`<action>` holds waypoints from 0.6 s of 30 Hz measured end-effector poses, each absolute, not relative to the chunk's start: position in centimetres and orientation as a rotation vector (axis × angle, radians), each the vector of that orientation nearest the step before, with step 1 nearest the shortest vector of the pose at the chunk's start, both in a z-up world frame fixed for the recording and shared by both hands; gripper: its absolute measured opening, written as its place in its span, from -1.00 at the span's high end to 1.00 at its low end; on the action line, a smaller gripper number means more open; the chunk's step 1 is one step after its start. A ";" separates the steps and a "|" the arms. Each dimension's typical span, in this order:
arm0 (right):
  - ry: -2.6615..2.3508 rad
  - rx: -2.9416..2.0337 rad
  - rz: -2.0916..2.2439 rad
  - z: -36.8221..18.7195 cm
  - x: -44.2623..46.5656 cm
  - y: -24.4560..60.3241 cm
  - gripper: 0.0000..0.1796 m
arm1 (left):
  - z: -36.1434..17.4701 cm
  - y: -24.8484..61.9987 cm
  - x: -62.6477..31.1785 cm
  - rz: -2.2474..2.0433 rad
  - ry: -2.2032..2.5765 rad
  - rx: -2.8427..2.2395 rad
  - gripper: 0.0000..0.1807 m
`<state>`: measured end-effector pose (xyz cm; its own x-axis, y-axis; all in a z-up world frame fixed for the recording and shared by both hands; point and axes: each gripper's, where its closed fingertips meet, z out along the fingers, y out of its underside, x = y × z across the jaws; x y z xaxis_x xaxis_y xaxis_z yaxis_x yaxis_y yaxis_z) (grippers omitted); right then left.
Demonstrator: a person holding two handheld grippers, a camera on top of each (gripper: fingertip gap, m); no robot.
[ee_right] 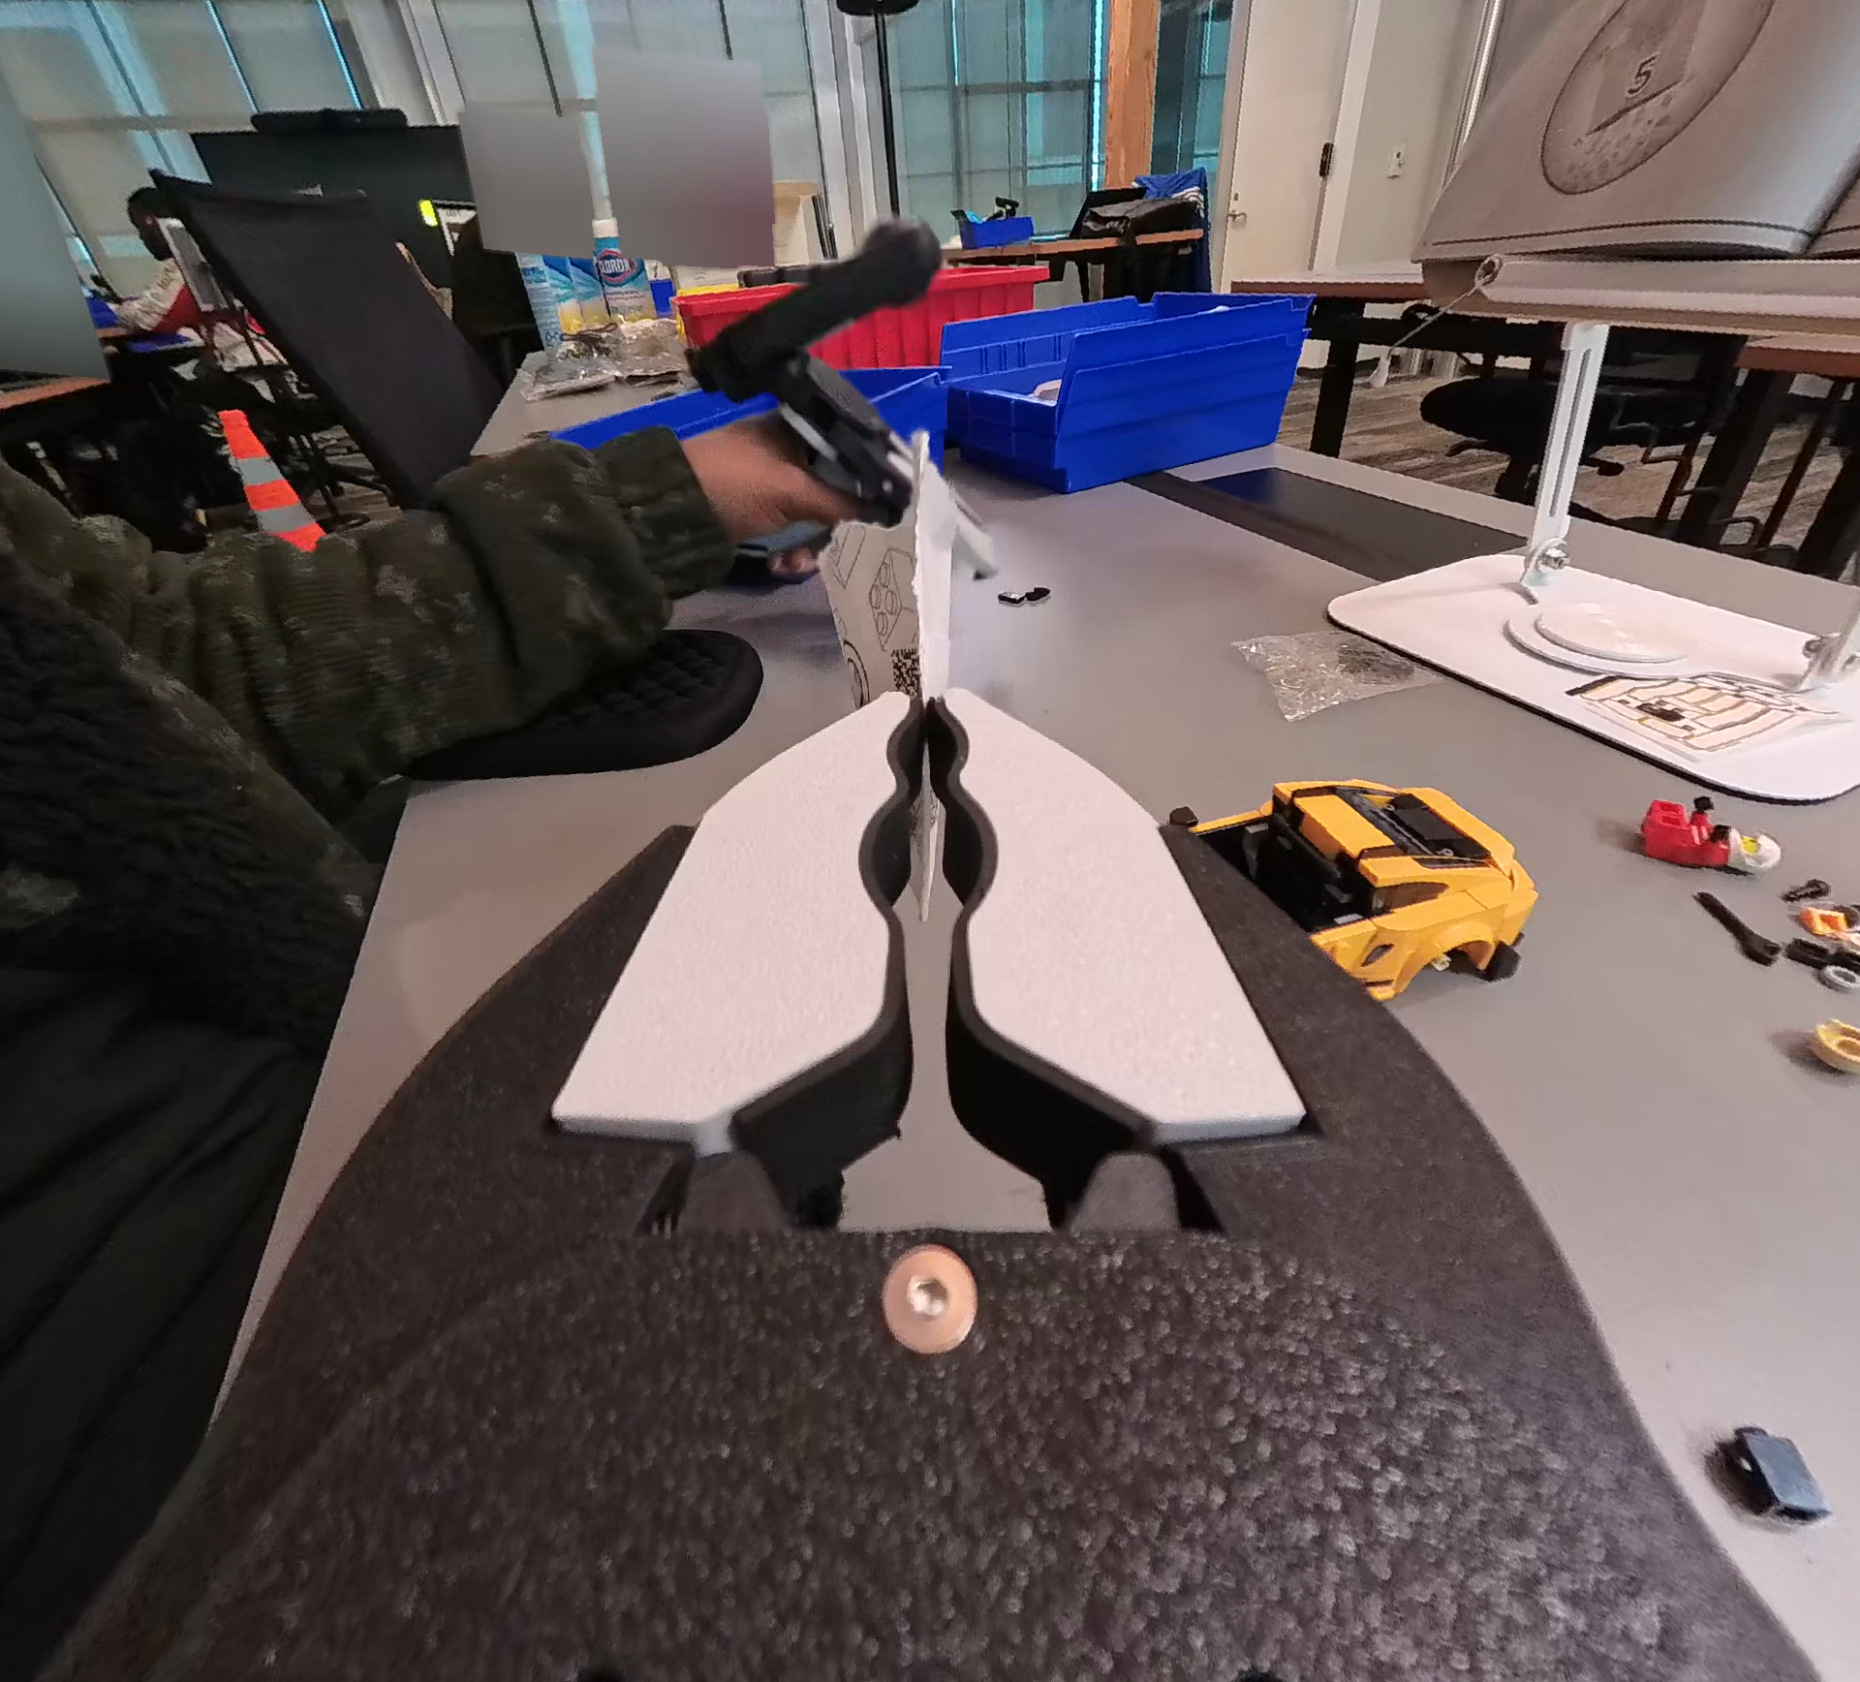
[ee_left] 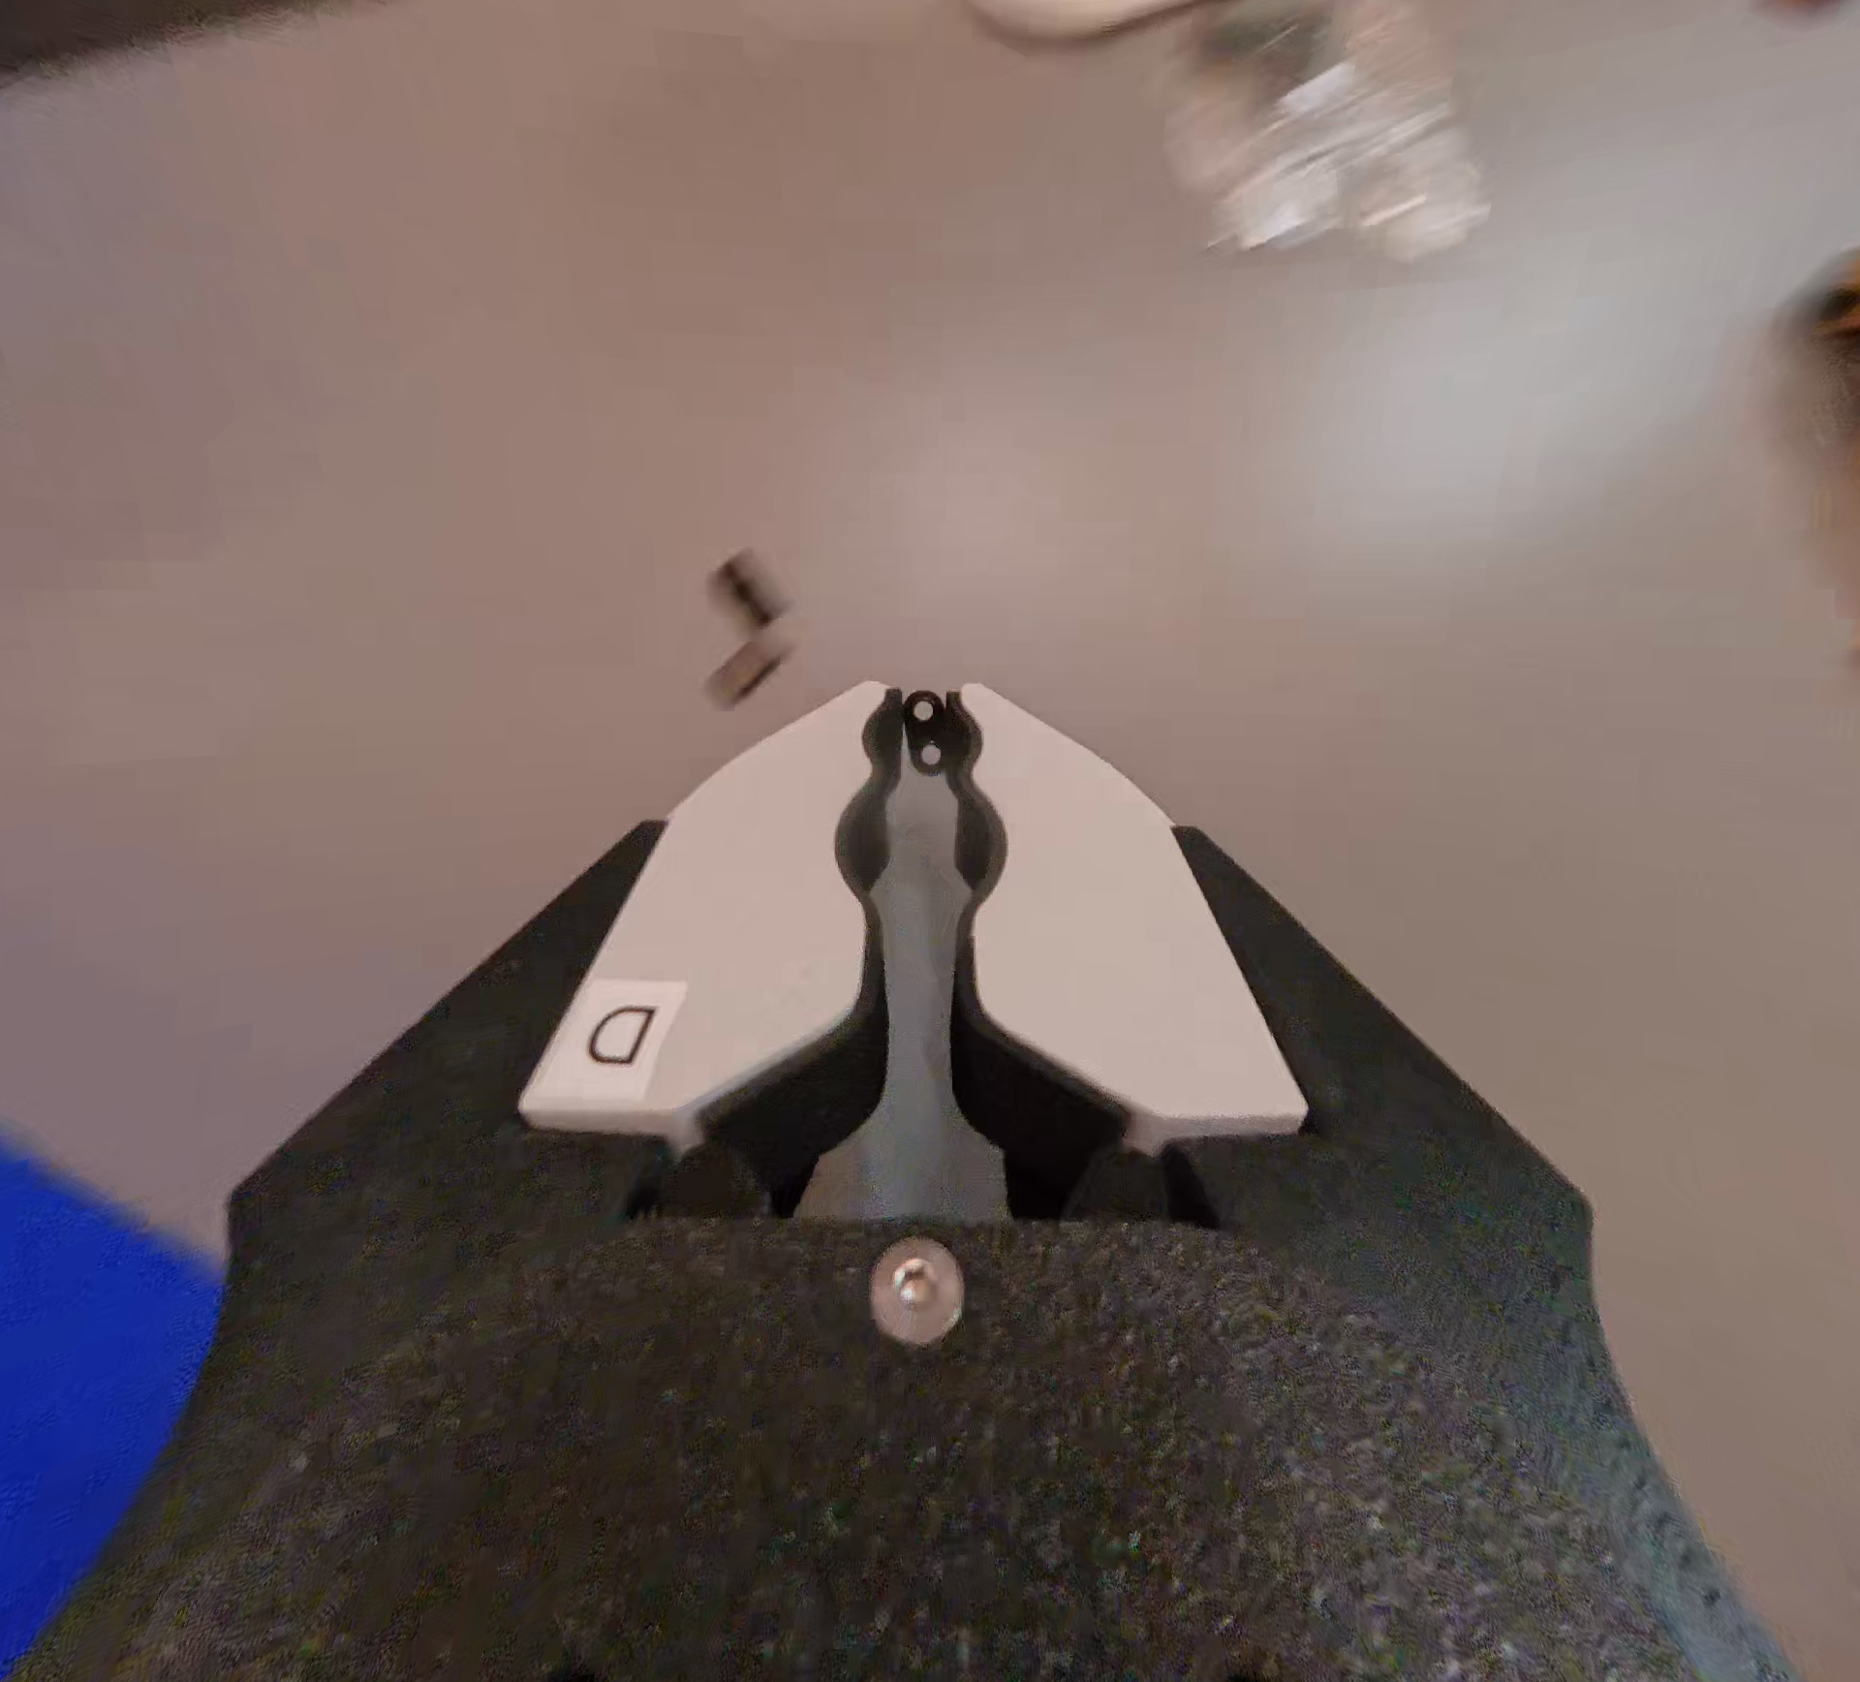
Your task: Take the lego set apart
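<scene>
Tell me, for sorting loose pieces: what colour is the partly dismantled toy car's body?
Yellow with black panels, seen best in the right wrist view: the brick-built toy car on the grey table.

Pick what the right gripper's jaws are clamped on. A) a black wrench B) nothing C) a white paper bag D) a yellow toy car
C: the right gripper has its jaws closed on the edge of a white paper bag, while the yellow car sits untouched on the table.
</scene>
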<state>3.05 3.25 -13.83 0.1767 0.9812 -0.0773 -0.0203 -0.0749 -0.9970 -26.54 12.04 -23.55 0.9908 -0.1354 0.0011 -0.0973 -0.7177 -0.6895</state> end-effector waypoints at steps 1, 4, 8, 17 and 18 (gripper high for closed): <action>-1.033 -1.336 1.135 -13.9 3.0 3.3 1.00 | -21.7 12.3 -23.8 -0.135 0.258 -2.292 0.92; -1.036 -1.336 1.134 -13.9 3.0 3.2 1.00 | -16.3 11.2 -14.1 -0.320 0.601 -2.011 0.92; -1.043 -1.343 1.132 -14.2 2.9 3.2 1.00 | -11.9 6.8 -4.6 -0.534 0.903 -1.728 0.92; -1.050 -1.344 1.132 -14.3 2.8 3.2 1.00 | -12.4 2.8 0.7 -0.699 1.126 -1.637 0.86; -1.051 -1.343 1.131 -14.3 2.8 3.1 1.00 | -12.3 2.8 0.6 -0.703 1.127 -1.632 0.82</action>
